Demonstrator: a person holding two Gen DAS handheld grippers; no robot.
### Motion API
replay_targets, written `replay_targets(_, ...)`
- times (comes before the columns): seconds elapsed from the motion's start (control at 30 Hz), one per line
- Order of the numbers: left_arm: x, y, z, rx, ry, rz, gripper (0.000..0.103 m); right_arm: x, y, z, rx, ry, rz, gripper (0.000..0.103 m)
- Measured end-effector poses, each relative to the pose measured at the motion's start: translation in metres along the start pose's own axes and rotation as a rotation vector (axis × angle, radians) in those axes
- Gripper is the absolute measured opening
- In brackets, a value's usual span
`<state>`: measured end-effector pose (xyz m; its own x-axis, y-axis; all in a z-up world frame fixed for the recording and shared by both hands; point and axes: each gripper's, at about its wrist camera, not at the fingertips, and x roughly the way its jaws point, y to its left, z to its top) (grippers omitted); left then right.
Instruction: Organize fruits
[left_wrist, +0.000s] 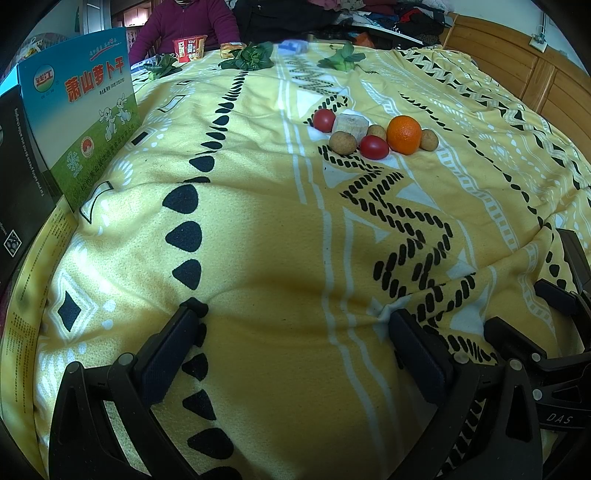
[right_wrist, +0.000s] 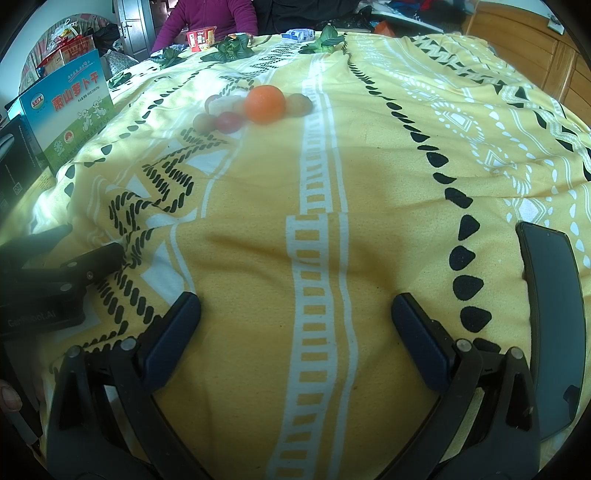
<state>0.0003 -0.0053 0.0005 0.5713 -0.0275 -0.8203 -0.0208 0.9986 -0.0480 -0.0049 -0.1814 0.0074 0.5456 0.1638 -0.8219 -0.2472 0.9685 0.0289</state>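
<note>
A cluster of fruit lies on the yellow patterned cloth (left_wrist: 258, 229): an orange (left_wrist: 404, 134), two red tomatoes (left_wrist: 374, 147) (left_wrist: 324, 120), several small brown round fruits (left_wrist: 342, 142) and a pale banana chunk (left_wrist: 350, 123). The cluster shows blurred in the right wrist view, with the orange (right_wrist: 265, 103) most distinct. My left gripper (left_wrist: 295, 325) is open and empty, well short of the fruit. My right gripper (right_wrist: 295, 310) is open and empty, also far from the fruit. The right gripper shows at the left wrist view's right edge (left_wrist: 546, 321).
A blue-green printed box (left_wrist: 79, 122) stands at the left beside a black box (left_wrist: 18, 177). Green leafy pieces (left_wrist: 251, 57), a red cup-noodle tub (left_wrist: 189, 47) and a seated person (left_wrist: 184, 22) are at the far edge. A dark phone (right_wrist: 554, 325) lies at right.
</note>
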Motion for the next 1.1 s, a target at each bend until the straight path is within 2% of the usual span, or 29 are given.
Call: replay_targets(1.1,0.0018,0.0014,-0.0008,-0.001,-0.002,-0.004,0.103,0.0001,0.0,0.0,0.0,0.0,0.0,0.103)
